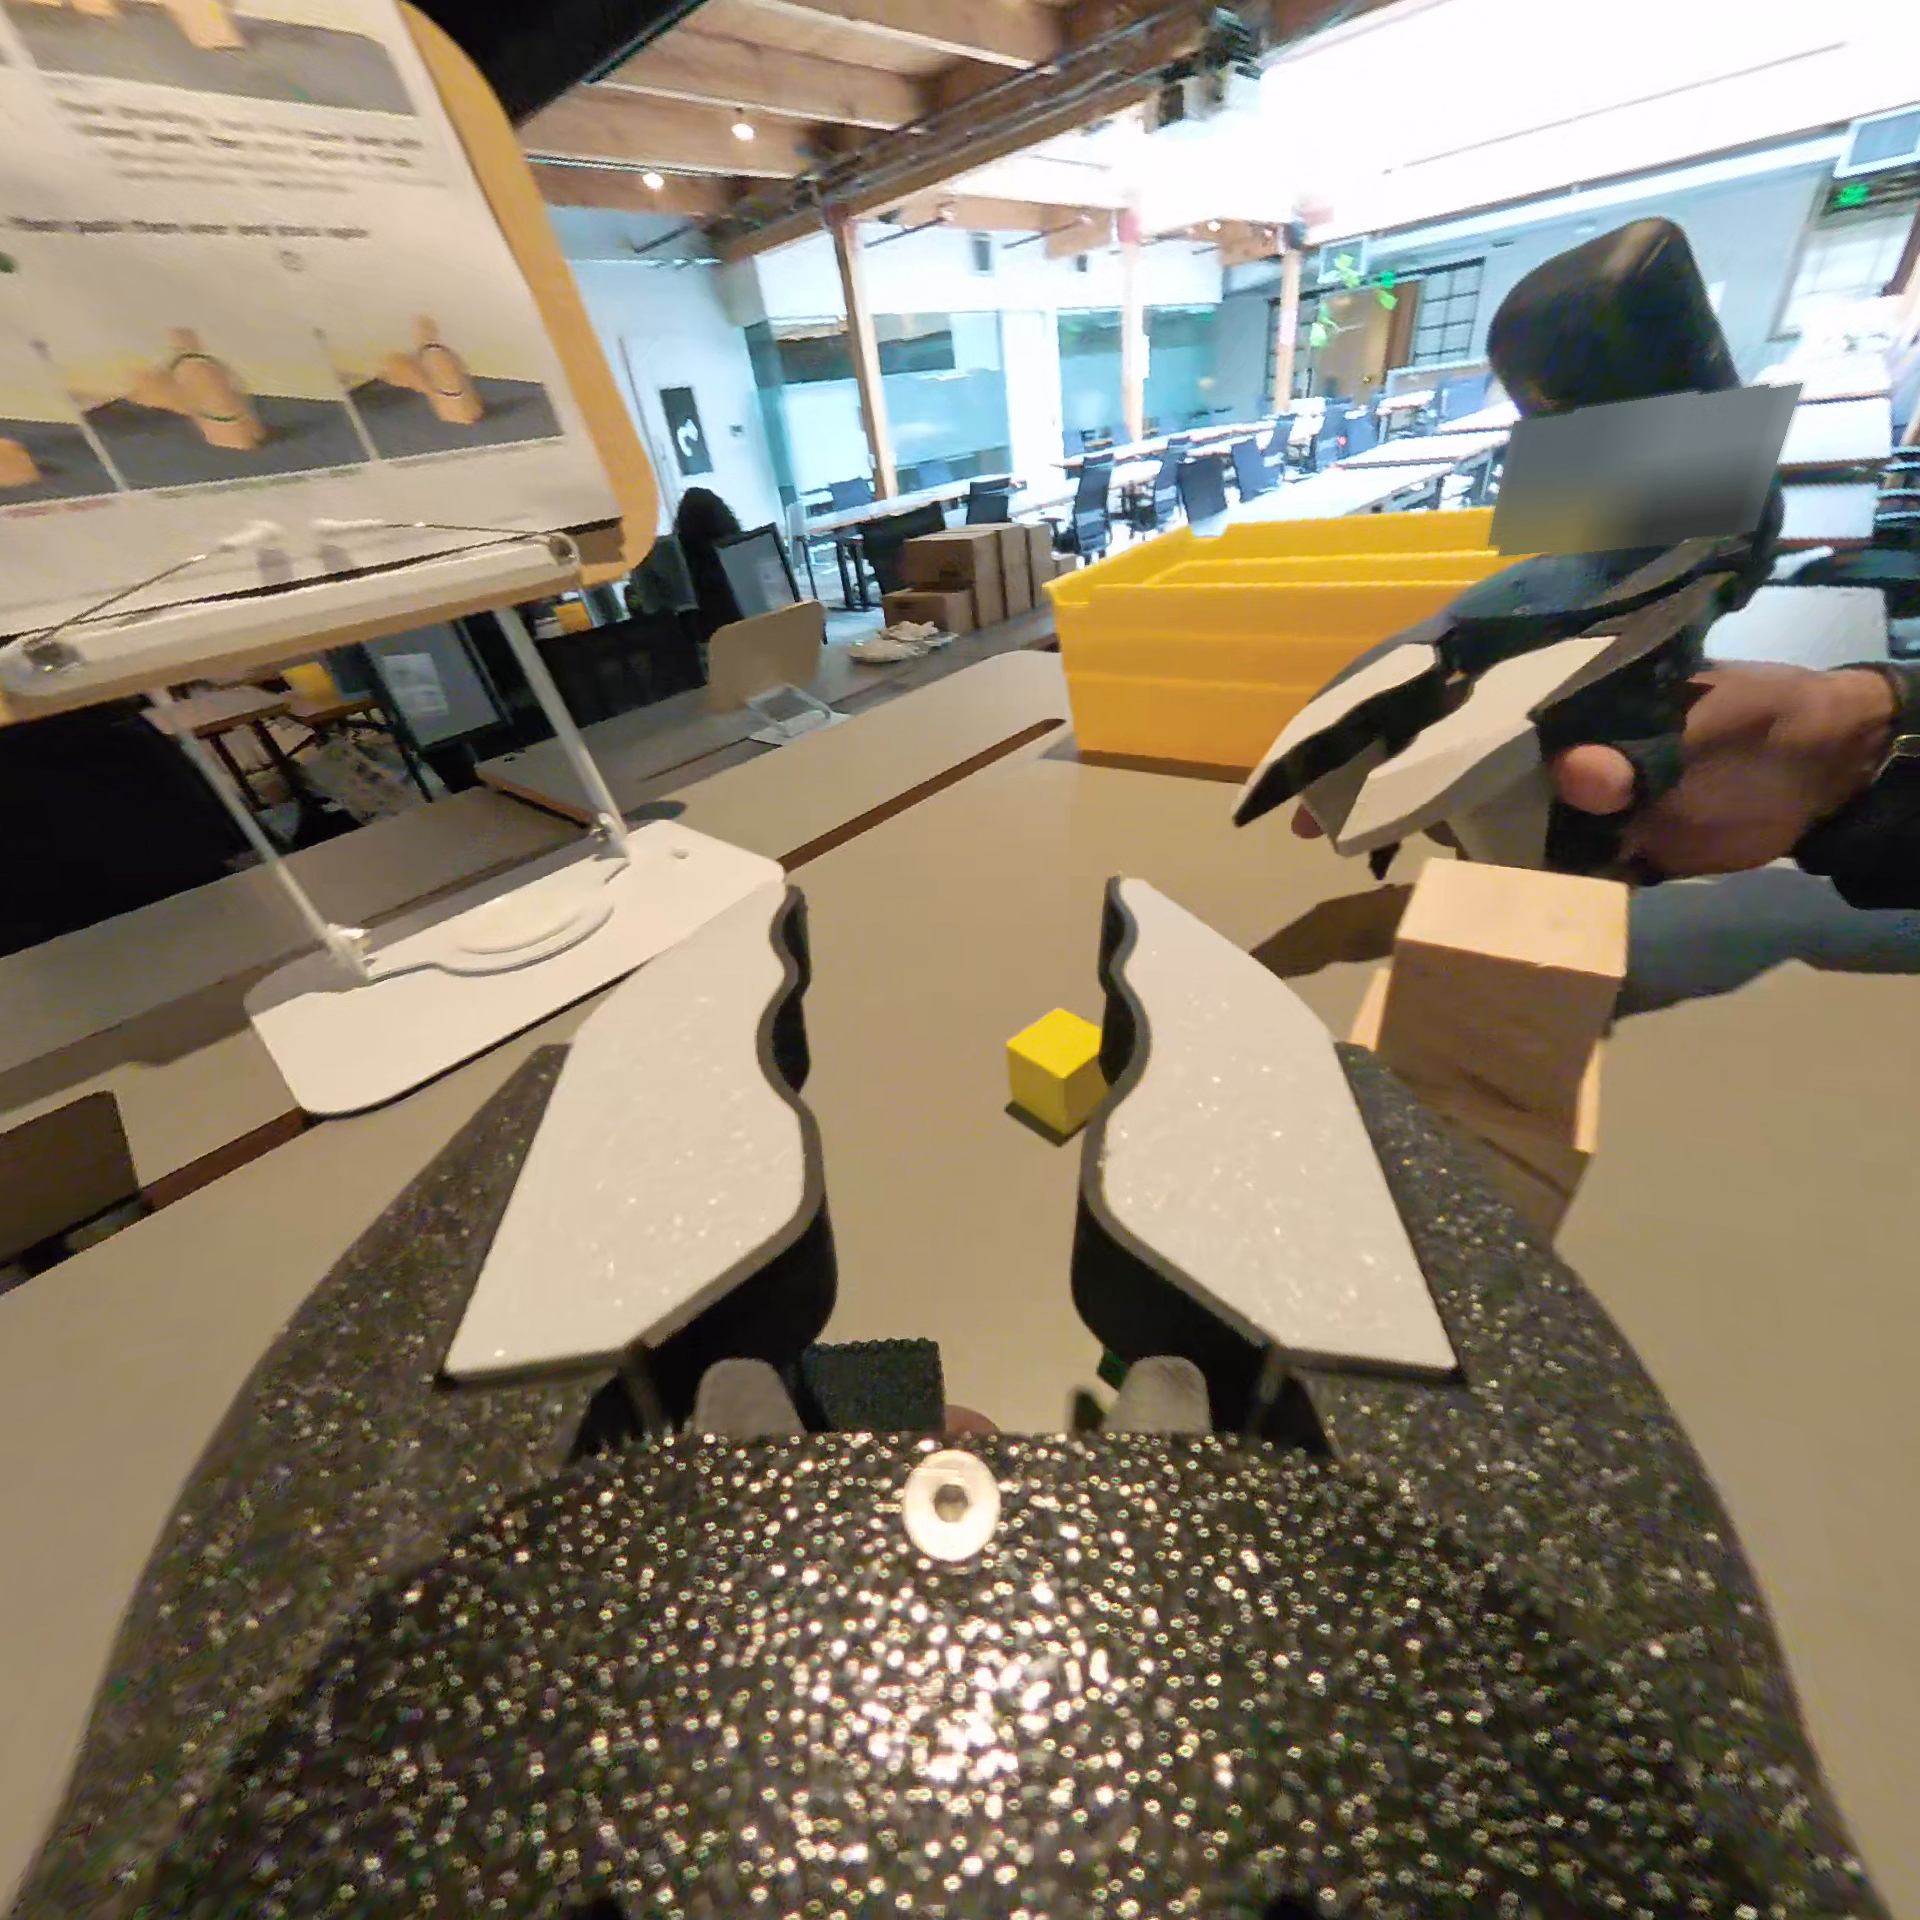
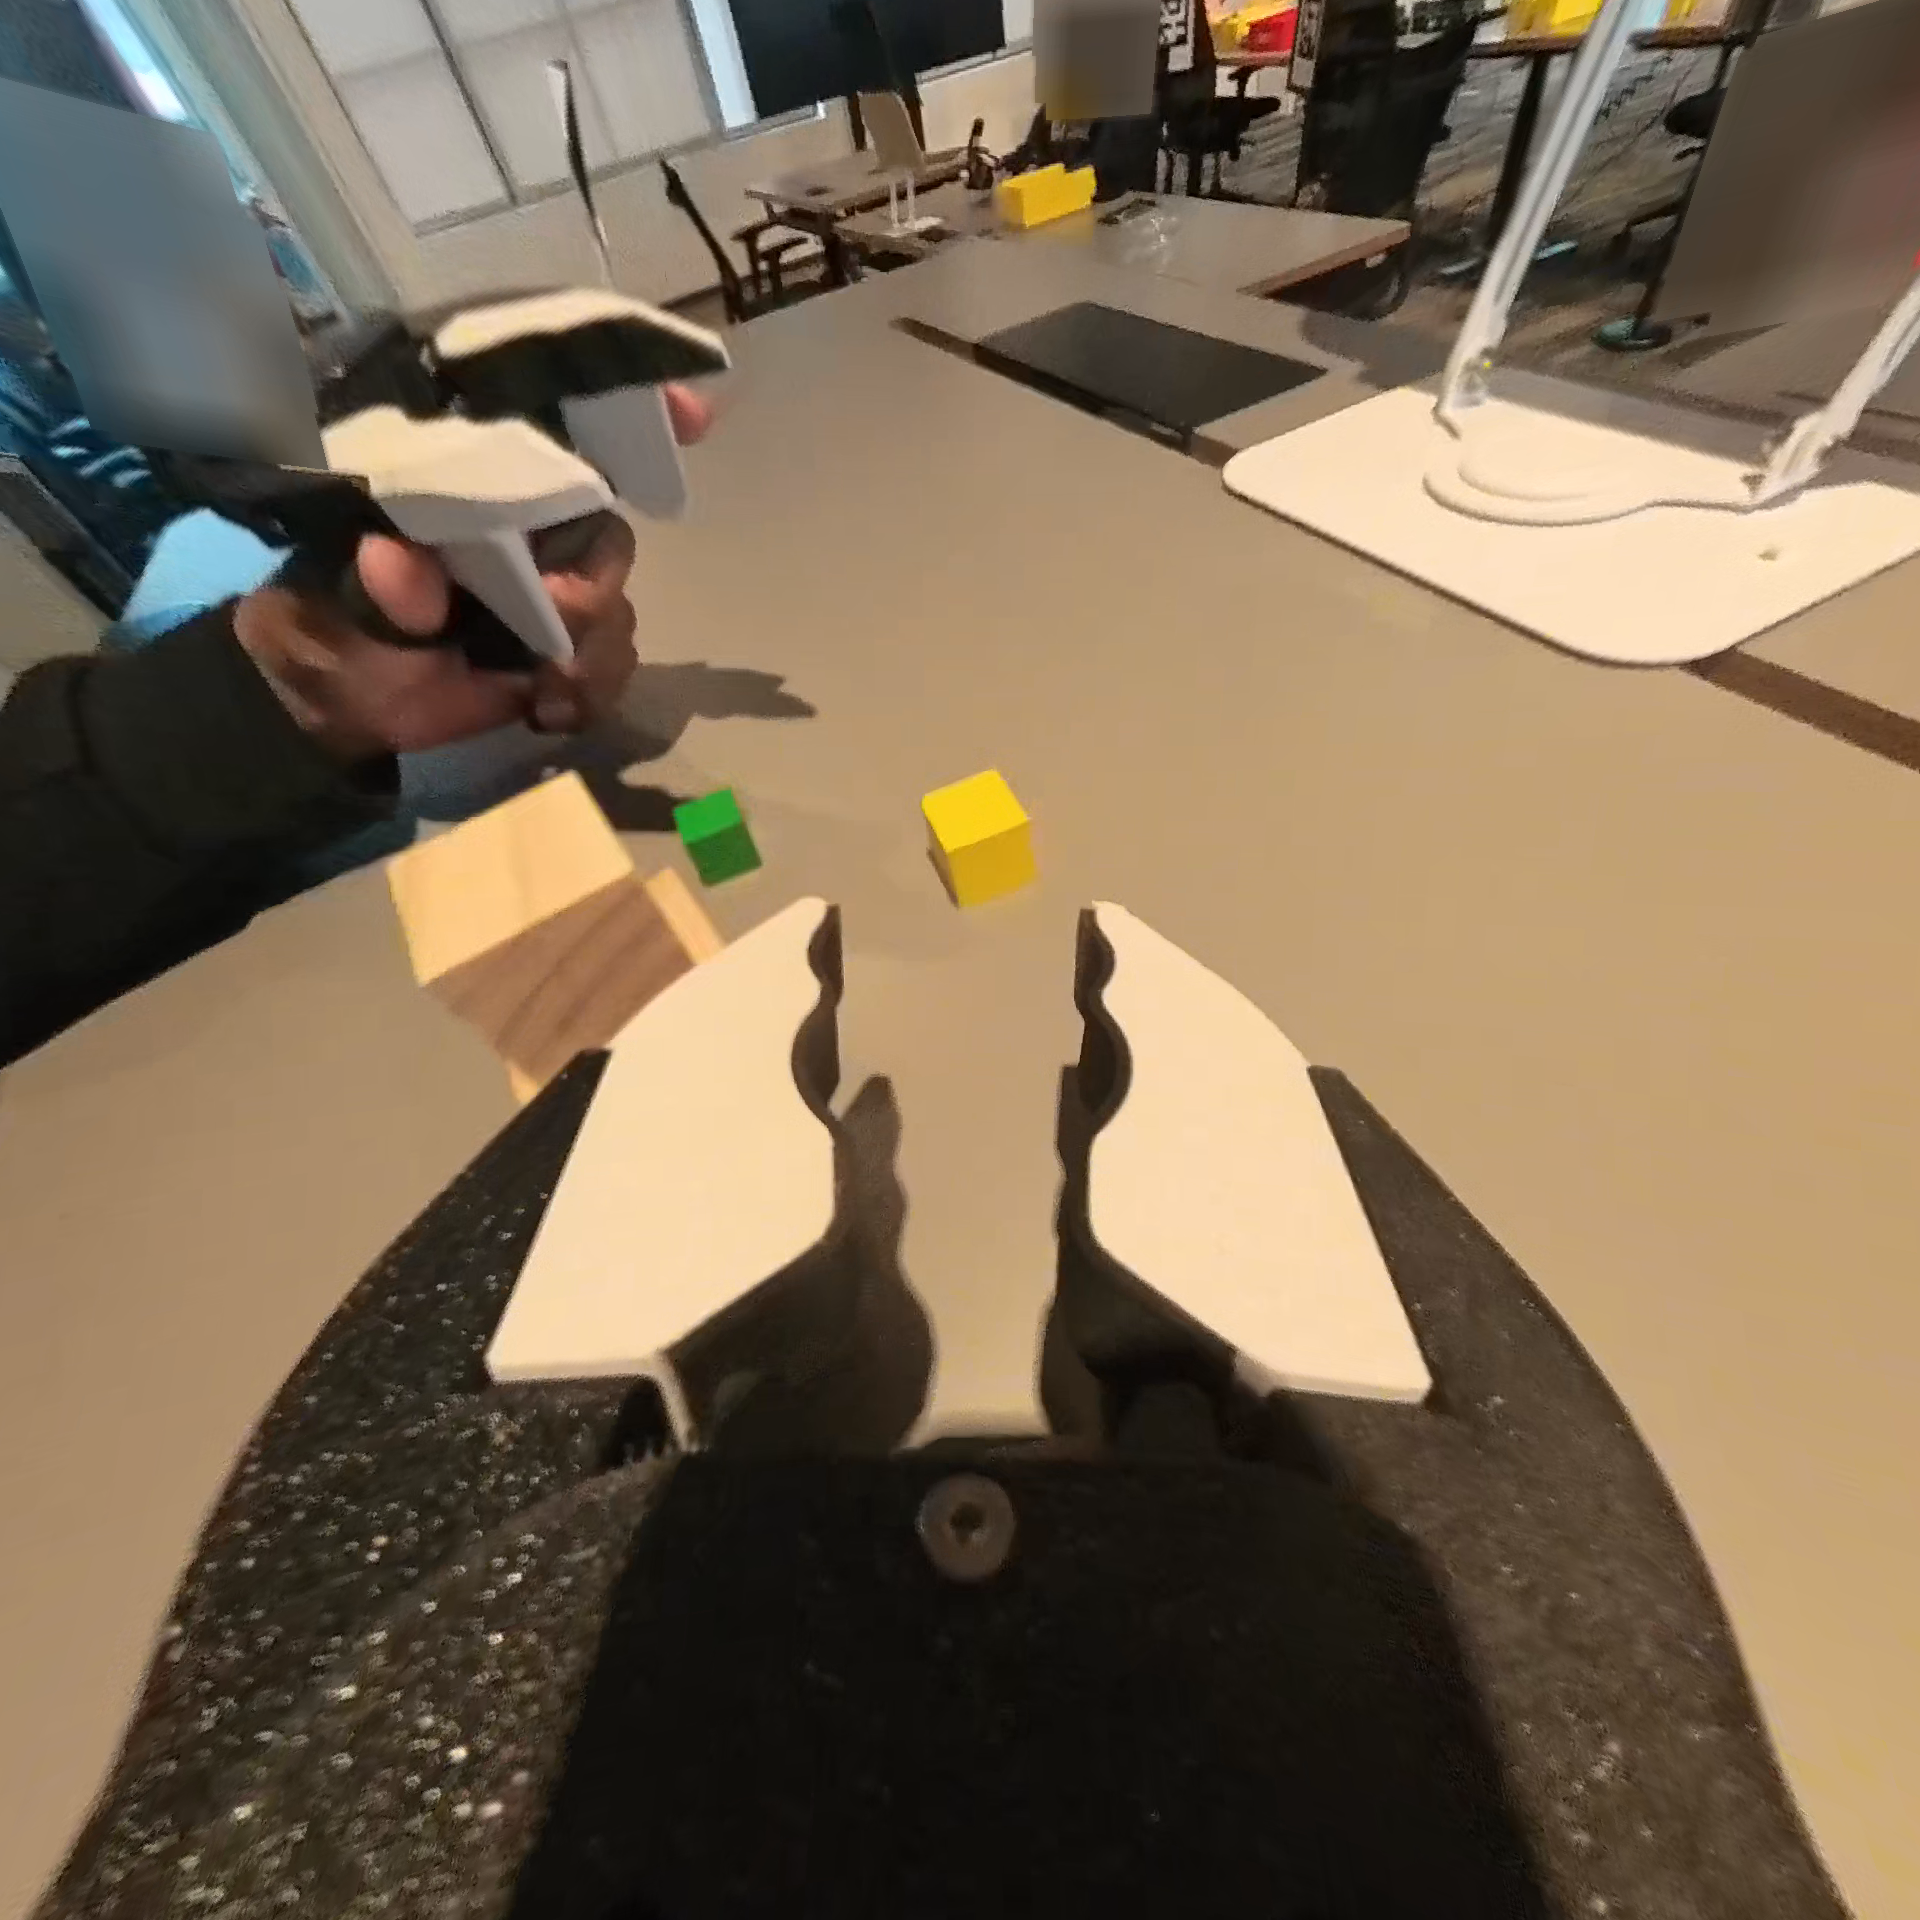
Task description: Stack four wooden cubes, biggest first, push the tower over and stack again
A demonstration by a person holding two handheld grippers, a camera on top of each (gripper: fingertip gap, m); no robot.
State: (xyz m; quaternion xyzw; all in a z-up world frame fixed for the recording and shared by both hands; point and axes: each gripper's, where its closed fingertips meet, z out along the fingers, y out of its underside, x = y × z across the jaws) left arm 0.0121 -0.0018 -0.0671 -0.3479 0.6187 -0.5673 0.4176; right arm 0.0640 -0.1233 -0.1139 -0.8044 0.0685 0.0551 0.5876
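Note:
A medium plain wooden cube (image 1: pixel 1507 987) (image 2: pixel 509 878) stands on a larger wooden cube (image 1: pixel 1527 1153) (image 2: pixel 686 914) on the grey table. A small yellow cube (image 1: pixel 1051 1070) (image 2: pixel 979 836) sits alone on the table. A smaller green cube (image 2: pixel 717 836) lies beside the wooden pair and is hidden in the left wrist view. My left gripper (image 1: pixel 956 914) (image 2: pixel 665 426) is open and empty, with the yellow cube just beyond its right fingertip. My right gripper (image 2: pixel 956 914) (image 1: pixel 1299 821) is open and empty, hovering above and beside the wooden pair, with the yellow cube just ahead.
A white stand base (image 1: pixel 499 966) (image 2: pixel 1558 540) holds an instruction sheet (image 1: pixel 260 312) at the table's far side. Stacked yellow bins (image 1: pixel 1247 644) stand behind the cubes. A black flat panel (image 2: pixel 1143 364) lies on the table farther off. My right tips are roughly 6 cm from the medium plain wooden cube (image 2: pixel 509 878). It turns up in the left wrist view (image 1: pixel 1514 900) as well.

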